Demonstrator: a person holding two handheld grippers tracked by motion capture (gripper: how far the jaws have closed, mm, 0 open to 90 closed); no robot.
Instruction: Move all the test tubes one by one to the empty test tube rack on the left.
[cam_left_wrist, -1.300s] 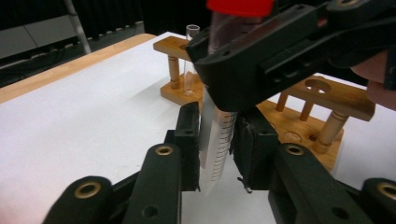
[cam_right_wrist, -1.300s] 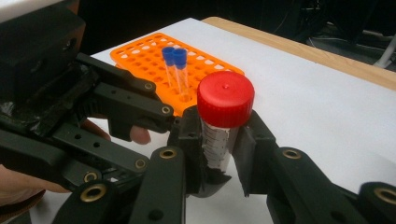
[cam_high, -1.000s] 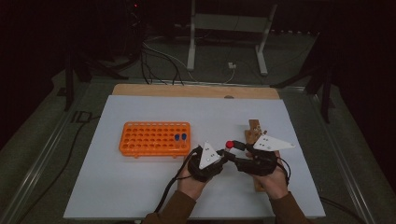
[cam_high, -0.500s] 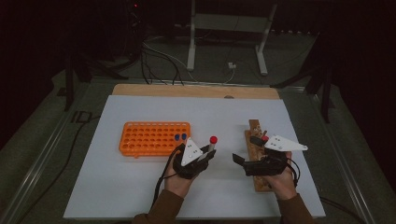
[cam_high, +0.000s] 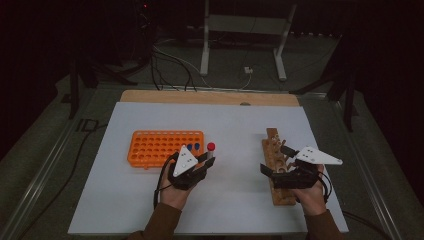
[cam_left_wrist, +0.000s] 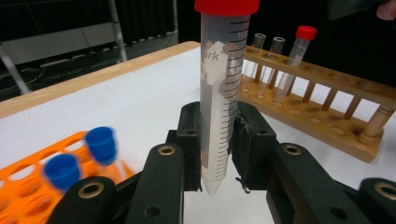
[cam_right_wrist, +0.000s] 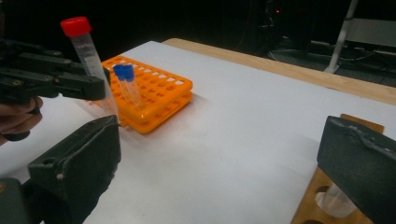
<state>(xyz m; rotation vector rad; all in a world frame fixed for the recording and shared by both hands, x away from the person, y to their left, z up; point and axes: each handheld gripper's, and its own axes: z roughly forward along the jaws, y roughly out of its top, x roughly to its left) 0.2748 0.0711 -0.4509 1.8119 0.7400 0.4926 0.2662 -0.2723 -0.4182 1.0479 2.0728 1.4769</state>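
Since the earlier frames, the left gripper (cam_high: 206, 161) has carried the red-capped tube (cam_left_wrist: 222, 88) away from the wooden rack (cam_high: 278, 165) toward the orange rack (cam_high: 165, 148), while the right gripper (cam_high: 274, 160) has just been opening its jaws, with nothing between them.

Nearest the person, seen from above, both hands work over the white table (cam_high: 235, 125). The left hand (cam_high: 176, 192) sits just in front of the orange rack's right end; the right hand (cam_high: 309, 192) rests over the near end of the wooden rack, well apart from the orange one.

In the left gripper view, the jaws are clamped on the lower part of the tube, one pad against each side. It stands upright, its pointed tip just below the pads and its red cap high above them, clear of the table. Two blue-capped tubes (cam_left_wrist: 81, 156) stand in the orange rack, just left of the held one.

In the right gripper view, the right gripper's jaws stand wide apart and empty, one above a hole of the wooden rack that holds a clear tube (cam_right_wrist: 334, 199).

Farther off in the left gripper view, beyond the held tube, the wooden rack holds another red-capped tube (cam_left_wrist: 295, 58) and two uncapped ones (cam_left_wrist: 267, 53). Past the orange rack, a wooden strip (cam_high: 210, 97) edges the table's far side.
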